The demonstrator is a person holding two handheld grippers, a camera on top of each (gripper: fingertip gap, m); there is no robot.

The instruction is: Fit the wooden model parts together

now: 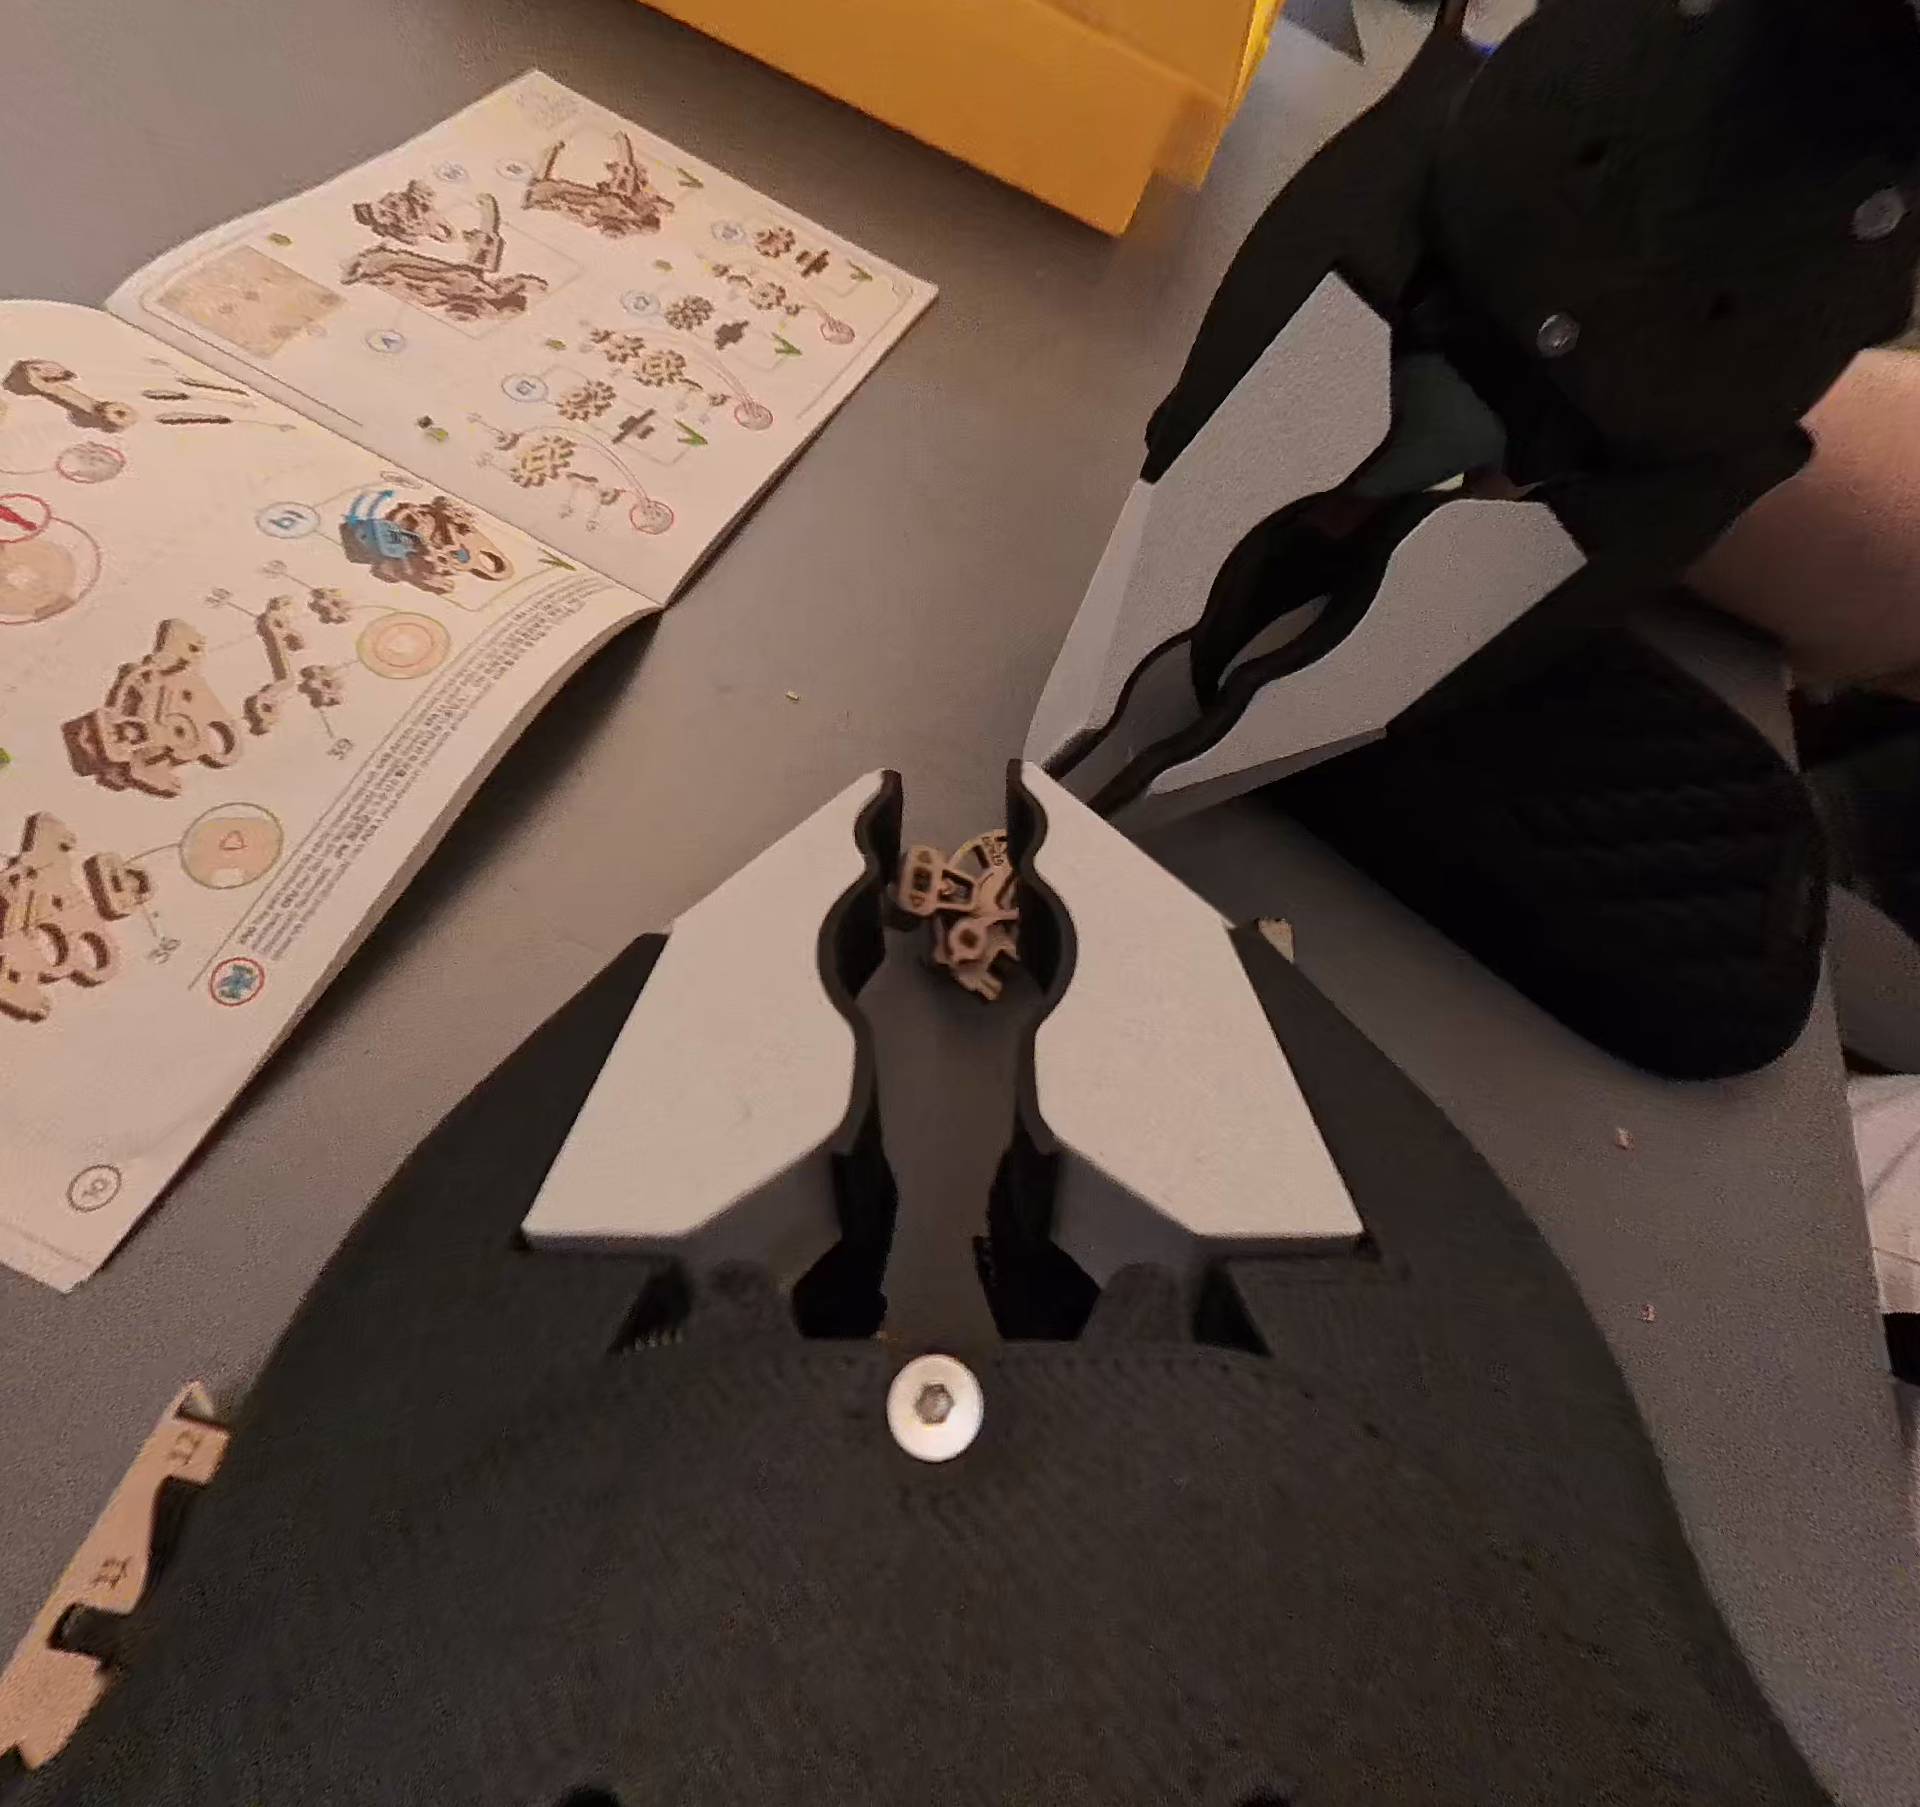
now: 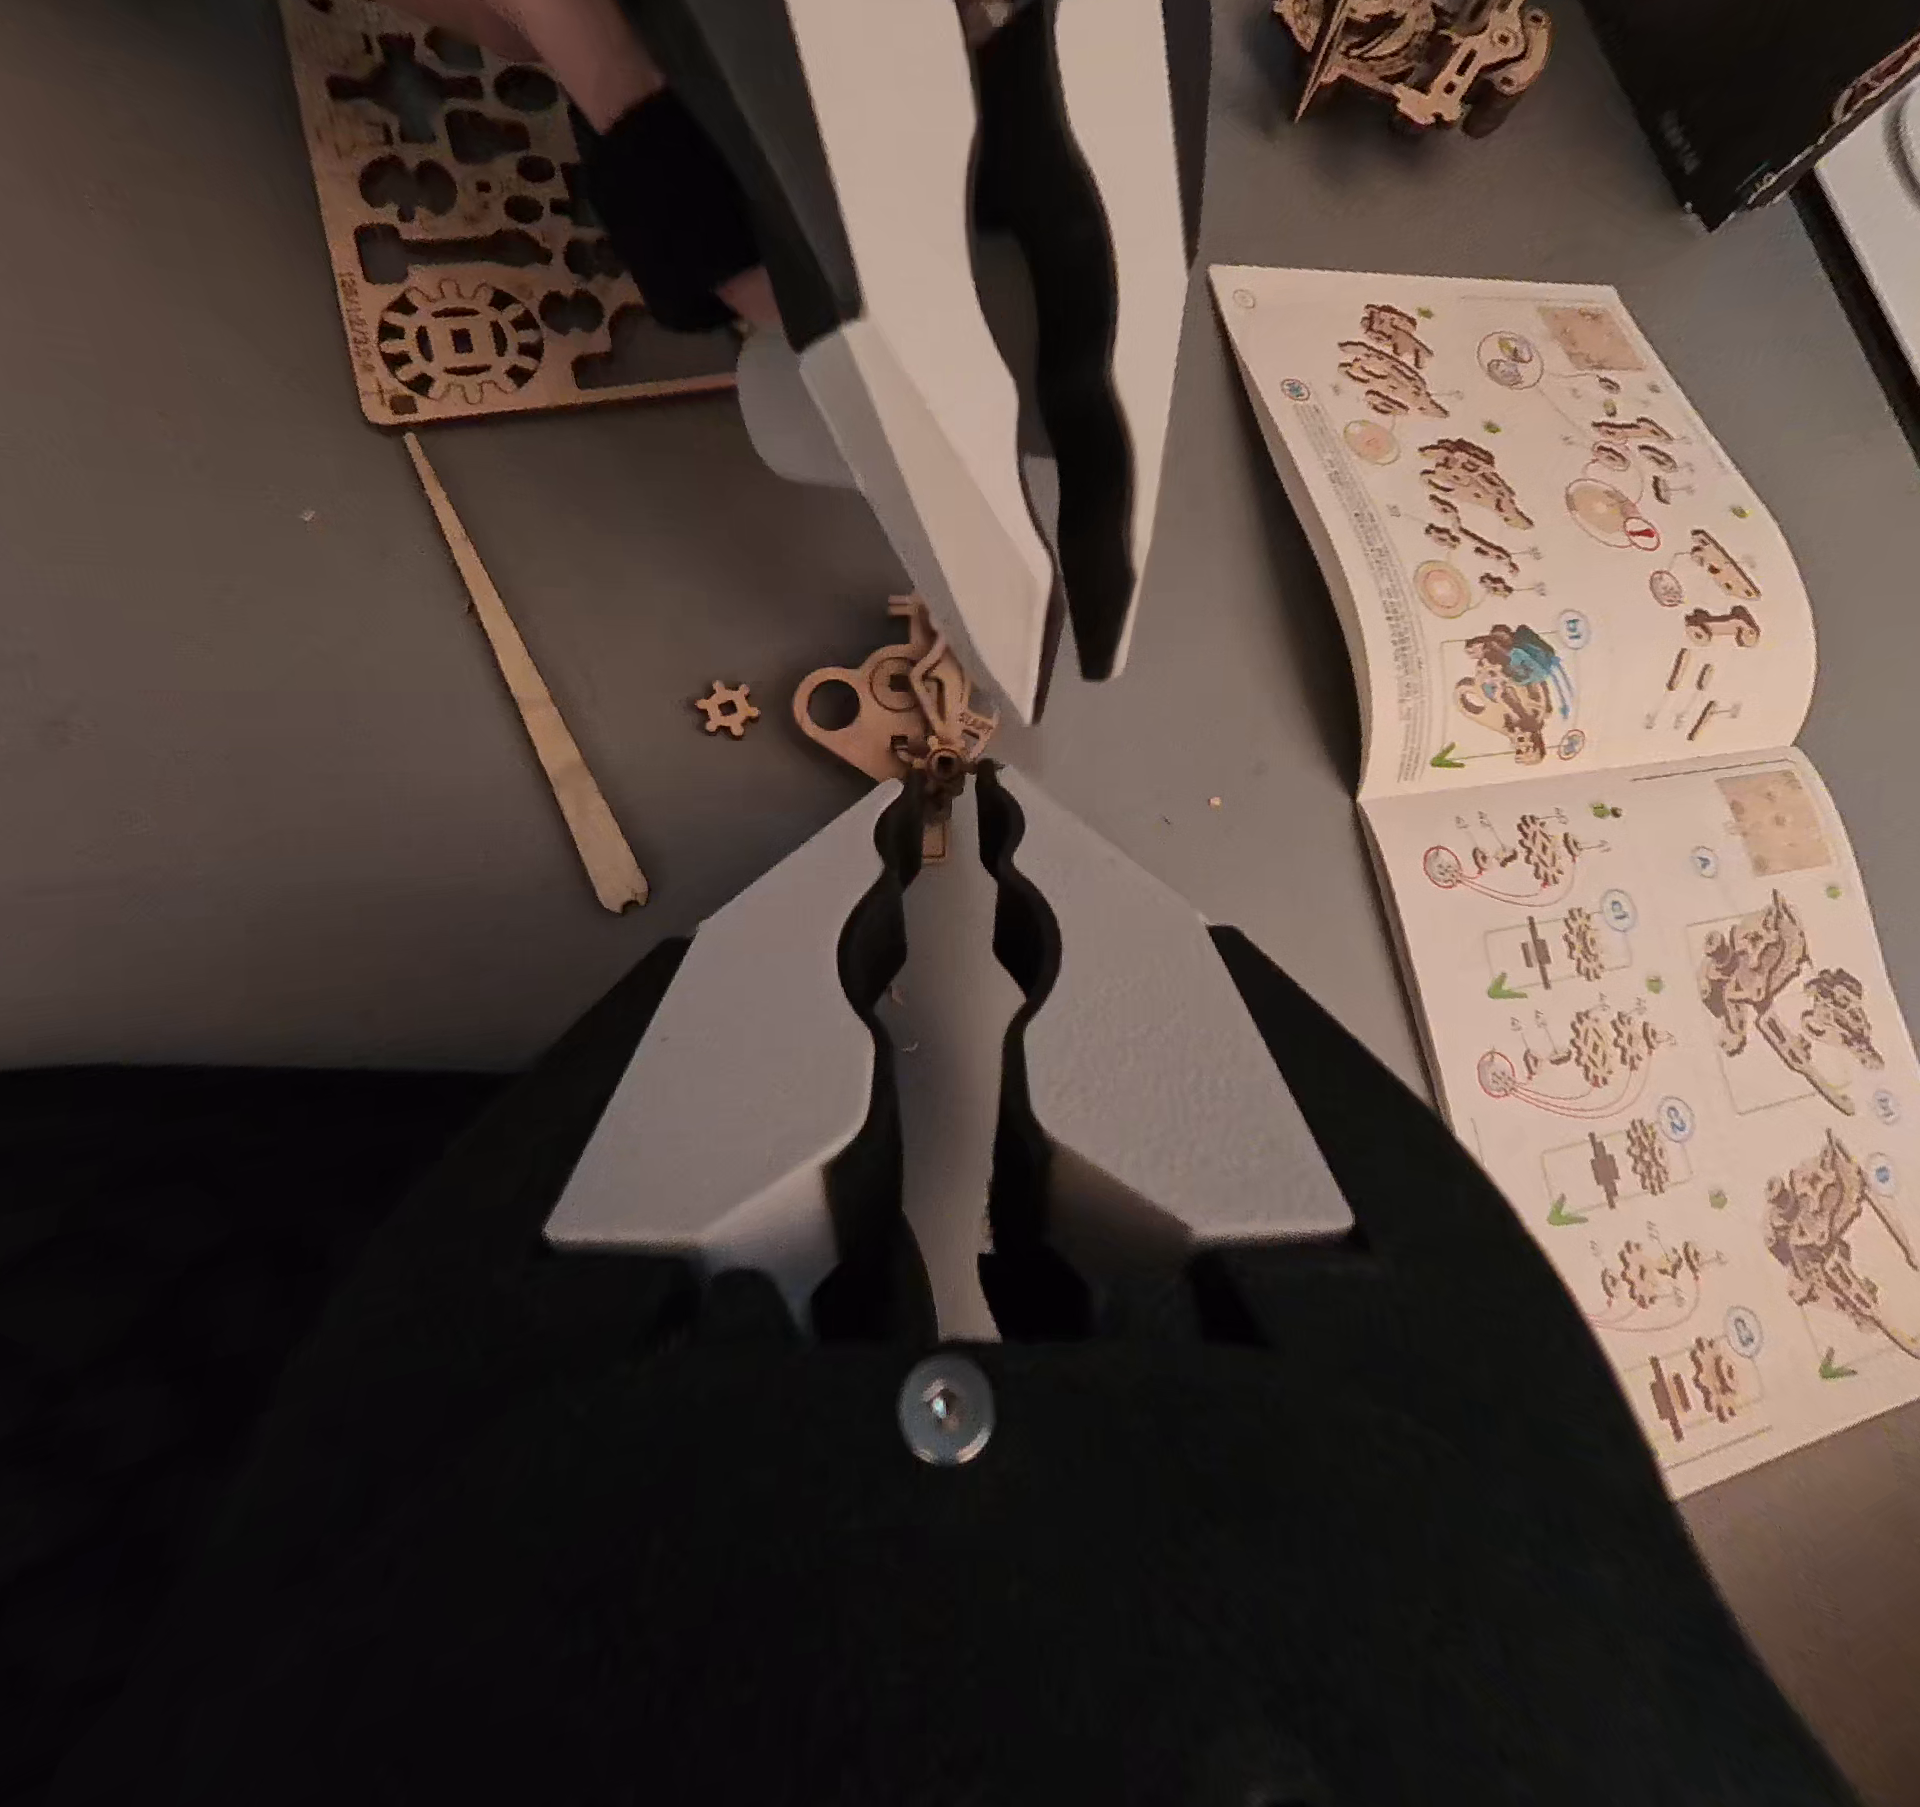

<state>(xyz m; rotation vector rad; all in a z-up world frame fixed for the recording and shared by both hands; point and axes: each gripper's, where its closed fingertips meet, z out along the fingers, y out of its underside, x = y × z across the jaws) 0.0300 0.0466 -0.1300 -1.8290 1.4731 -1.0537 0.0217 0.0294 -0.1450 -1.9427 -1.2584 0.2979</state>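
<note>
Left gripper (image 1: 951, 801) is clamped on the wooden assembly (image 1: 961, 910) mid-frame; right gripper (image 2: 940, 791) pinches its small peg (image 2: 940, 758). A skewed push could snap it.

Matte dark grey counter (image 1: 935, 531). Open paper instruction booklet (image 1: 343, 552): cream pages with tan model drawings and red, blue and green marks. Yellow box (image 1: 935, 22): plain. Pale tan laser-cut wooden model piece (image 1: 961, 910): dark-edged cut-outs. Left tongs (image 1: 951, 801) and right tongs (image 2: 940, 791): light grey fingers (image 1: 727, 1061), black wavy pads, black body.
</note>
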